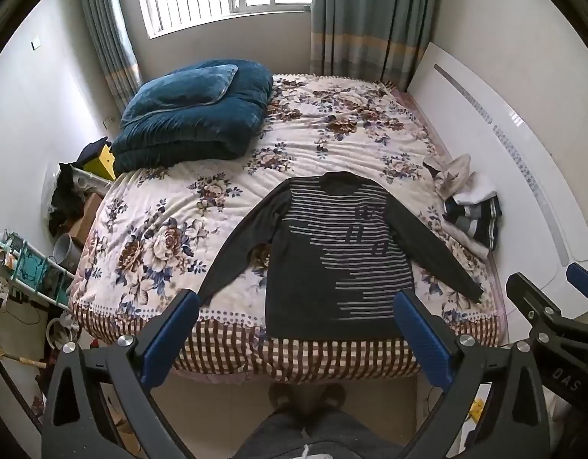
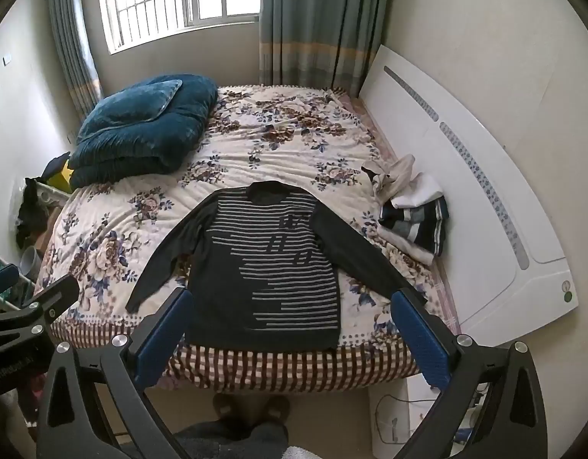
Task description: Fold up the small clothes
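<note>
A dark grey sweater with pale stripes (image 1: 332, 256) (image 2: 271, 267) lies flat on the flowered bed cover (image 1: 186, 206) (image 2: 255, 145), both sleeves spread out, its hem at the near edge of the bed. My left gripper (image 1: 295, 302) hangs open above that near edge, nothing between its blue pads (image 1: 171, 340). My right gripper (image 2: 294, 300) is likewise open and holds nothing, well above the sweater's hem. In the left wrist view the right gripper shows at the right edge (image 1: 554, 306). The left gripper appears at the left edge of the right wrist view (image 2: 30, 298).
A folded blue quilt (image 1: 194, 114) (image 2: 140, 126) fills the bed's far left corner. A small pile of clothes (image 1: 466, 202) (image 2: 412, 210) lies by the white headboard (image 1: 504, 134) (image 2: 466, 153) on the right. Clutter and a rack (image 1: 30, 267) stand left of the bed. A person's legs and slippers (image 1: 305, 397) are below.
</note>
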`<action>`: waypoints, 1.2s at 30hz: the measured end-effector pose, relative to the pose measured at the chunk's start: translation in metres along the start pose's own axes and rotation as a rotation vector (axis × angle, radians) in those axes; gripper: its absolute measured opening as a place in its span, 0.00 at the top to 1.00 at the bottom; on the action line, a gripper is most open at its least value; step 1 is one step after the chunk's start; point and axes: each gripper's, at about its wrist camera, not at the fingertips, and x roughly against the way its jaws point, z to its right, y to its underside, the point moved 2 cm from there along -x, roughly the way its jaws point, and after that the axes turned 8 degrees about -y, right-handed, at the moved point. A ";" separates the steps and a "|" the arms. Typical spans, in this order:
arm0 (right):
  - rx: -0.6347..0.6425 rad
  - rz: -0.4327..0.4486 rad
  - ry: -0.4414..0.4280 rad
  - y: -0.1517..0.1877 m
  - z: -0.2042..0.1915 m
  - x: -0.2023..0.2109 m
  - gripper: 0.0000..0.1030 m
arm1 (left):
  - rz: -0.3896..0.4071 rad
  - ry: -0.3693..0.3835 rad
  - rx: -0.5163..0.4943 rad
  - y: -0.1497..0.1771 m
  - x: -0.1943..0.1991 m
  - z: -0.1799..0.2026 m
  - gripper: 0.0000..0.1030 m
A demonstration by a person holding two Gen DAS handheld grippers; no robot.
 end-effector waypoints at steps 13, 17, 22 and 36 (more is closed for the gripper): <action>0.001 0.002 -0.005 0.000 -0.001 0.001 0.00 | 0.001 0.009 0.003 -0.001 0.000 0.002 0.00; 0.005 0.004 -0.005 -0.001 -0.002 0.003 0.00 | 0.002 0.012 0.005 0.000 0.000 0.001 0.00; 0.006 0.005 -0.002 -0.001 -0.003 0.004 0.00 | 0.006 0.015 0.006 0.000 0.000 0.000 0.00; 0.009 0.009 0.004 -0.002 -0.003 0.007 0.00 | 0.009 0.023 0.007 -0.001 0.002 0.003 0.00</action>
